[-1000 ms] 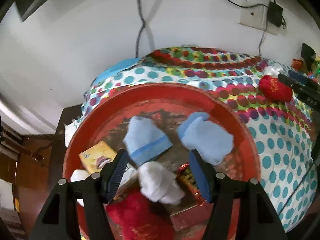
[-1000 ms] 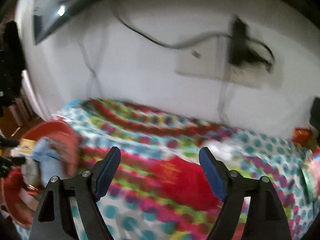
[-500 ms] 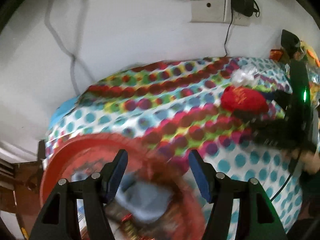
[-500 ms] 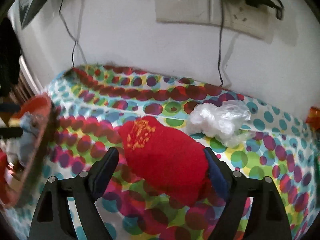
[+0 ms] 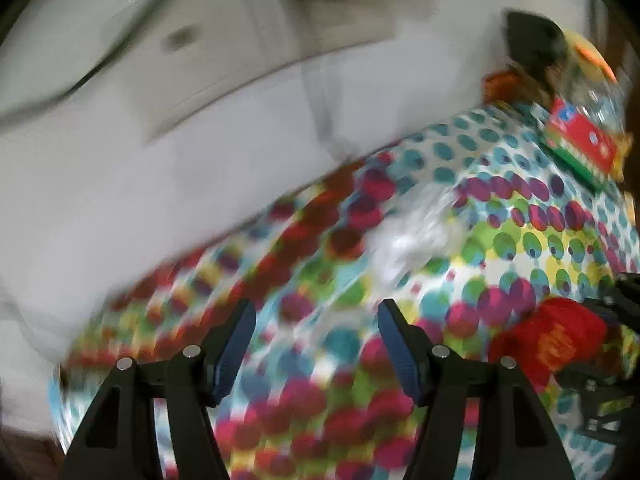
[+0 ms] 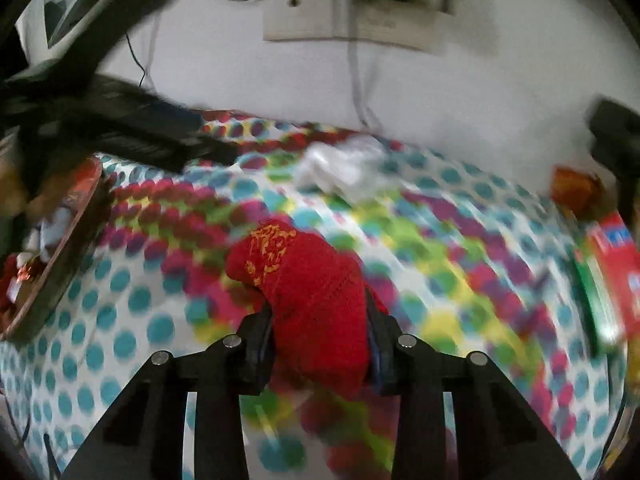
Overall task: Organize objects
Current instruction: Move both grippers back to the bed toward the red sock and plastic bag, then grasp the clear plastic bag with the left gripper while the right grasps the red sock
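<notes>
Right hand-held gripper [image 6: 320,320] had just closed, pinching the red sock [image 6: 308,280] on the table [image 6: 120,320]; tray transfer likely followed.

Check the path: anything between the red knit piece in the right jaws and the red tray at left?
Nothing visible blocks it. The right gripper, its jaws just closed, clamps the red knit piece; only bare dotted tablecloth lies before the red tray.

Blurred by motion: dotted cloth [image 5: 344,344] and crumpled clear plastic [image 5: 416,240]; cut off at the left edge, the red tray [image 6: 60,264], its contents unreadable.
</notes>
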The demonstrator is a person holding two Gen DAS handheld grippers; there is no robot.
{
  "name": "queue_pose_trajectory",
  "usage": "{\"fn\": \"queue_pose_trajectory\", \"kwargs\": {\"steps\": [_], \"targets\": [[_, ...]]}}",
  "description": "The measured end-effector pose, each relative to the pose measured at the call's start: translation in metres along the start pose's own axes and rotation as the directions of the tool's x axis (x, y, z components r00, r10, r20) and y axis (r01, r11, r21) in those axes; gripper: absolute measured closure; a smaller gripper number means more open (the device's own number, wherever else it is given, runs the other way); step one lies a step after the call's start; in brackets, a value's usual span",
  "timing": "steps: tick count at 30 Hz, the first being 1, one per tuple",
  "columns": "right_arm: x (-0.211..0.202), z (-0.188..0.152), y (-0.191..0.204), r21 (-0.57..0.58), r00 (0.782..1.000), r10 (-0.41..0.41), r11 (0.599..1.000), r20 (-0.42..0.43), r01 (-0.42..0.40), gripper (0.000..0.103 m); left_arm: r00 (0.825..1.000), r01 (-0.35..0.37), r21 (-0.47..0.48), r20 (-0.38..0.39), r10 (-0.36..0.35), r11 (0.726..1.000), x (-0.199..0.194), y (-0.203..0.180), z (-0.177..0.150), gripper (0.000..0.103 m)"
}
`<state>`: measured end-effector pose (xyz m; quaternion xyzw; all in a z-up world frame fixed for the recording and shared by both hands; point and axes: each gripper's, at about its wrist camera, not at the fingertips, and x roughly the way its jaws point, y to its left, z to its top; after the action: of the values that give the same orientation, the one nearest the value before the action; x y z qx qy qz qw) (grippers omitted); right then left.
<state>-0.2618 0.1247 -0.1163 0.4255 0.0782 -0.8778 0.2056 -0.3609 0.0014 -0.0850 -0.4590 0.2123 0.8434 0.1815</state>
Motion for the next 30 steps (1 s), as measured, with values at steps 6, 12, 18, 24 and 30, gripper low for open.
{"fn": "queue_pose_trajectory", "kwargs": {"steps": [6,12,18,24,30], "targets": [[-0.008,-0.014,-0.006,0.016,0.999,-0.012,1.0,0.032,0.011,0.069,0.999,0.023,0.109,0.02,-0.025,0.994,0.024,-0.027,0.025,0.038],[-0.005,-0.015,0.0,-0.018,0.998,-0.05,0.999,0.028,0.051,0.066,0.995,0.091,0.159,0.031,-0.097,0.983,0.031,-0.04,0.034,0.038],[-0.002,-0.015,0.005,-0.04,0.997,-0.073,0.996,0.017,0.074,0.062,0.985,0.169,0.051,0.013,-0.17,0.984,0.053,-0.048,0.043,0.037],[0.001,-0.015,0.009,-0.057,0.995,-0.096,0.994,0.011,0.096,0.059,0.987,0.163,-0.084,0.014,-0.163,0.983,0.045,-0.054,0.03,0.069],[0.001,-0.014,0.011,-0.067,0.993,-0.116,0.991,0.012,0.116,0.059,0.998,0.048,-0.135,-0.032,-0.052,0.99,0.007,-0.056,-0.008,0.069]]}}
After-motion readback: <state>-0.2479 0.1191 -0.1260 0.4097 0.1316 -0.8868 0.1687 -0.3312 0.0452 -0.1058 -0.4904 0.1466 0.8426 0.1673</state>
